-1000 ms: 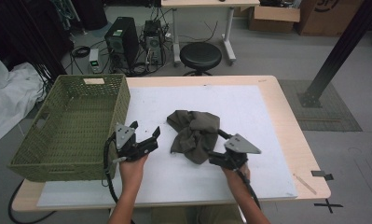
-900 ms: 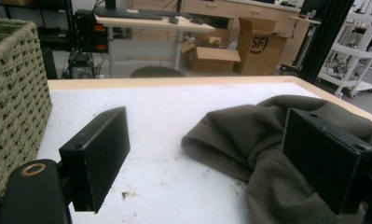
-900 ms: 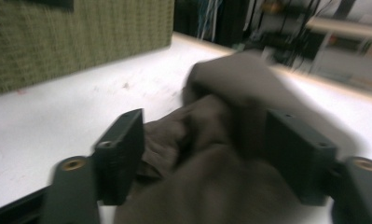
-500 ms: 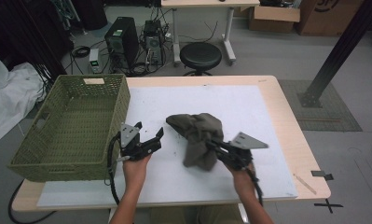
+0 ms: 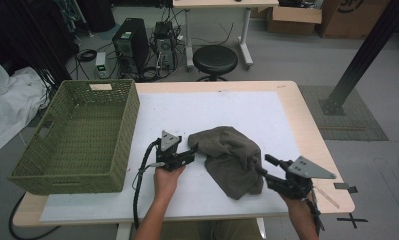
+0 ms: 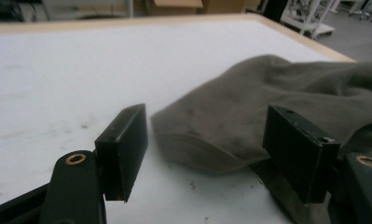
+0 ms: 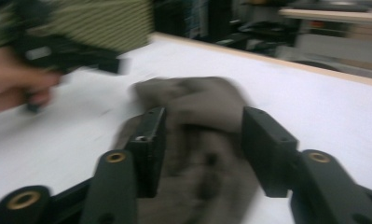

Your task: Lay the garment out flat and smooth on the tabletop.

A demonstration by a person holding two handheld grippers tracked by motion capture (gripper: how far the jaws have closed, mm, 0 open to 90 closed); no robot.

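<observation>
A crumpled olive-grey cloth (image 5: 232, 160) lies on the white mat (image 5: 227, 107) near the table's front. My left gripper (image 5: 193, 151) reaches its left edge. In the left gripper view the cloth (image 6: 249, 112) has its hem between the jaws, whose pads (image 6: 125, 149) stand apart from it; this gripper (image 6: 207, 149) is open and its jaws have just been closing. My right gripper (image 5: 263, 167) sits at the cloth's right edge. In the blurred right gripper view it (image 7: 202, 144) is open, jaws just opening, with the cloth (image 7: 197, 107) lying loose between them.
A green woven basket (image 5: 132, 107) stands at the table's left, close to my left hand. The wooden table edge (image 5: 307, 125) runs along the right. Behind the table are a black stool (image 5: 215, 59) and computer towers (image 5: 131, 47) on the floor.
The right gripper pulled the cloth rightward and spread it flatter, then opened its jaws. The left gripper slid right to the cloth's left edge and narrowed its jaws.
</observation>
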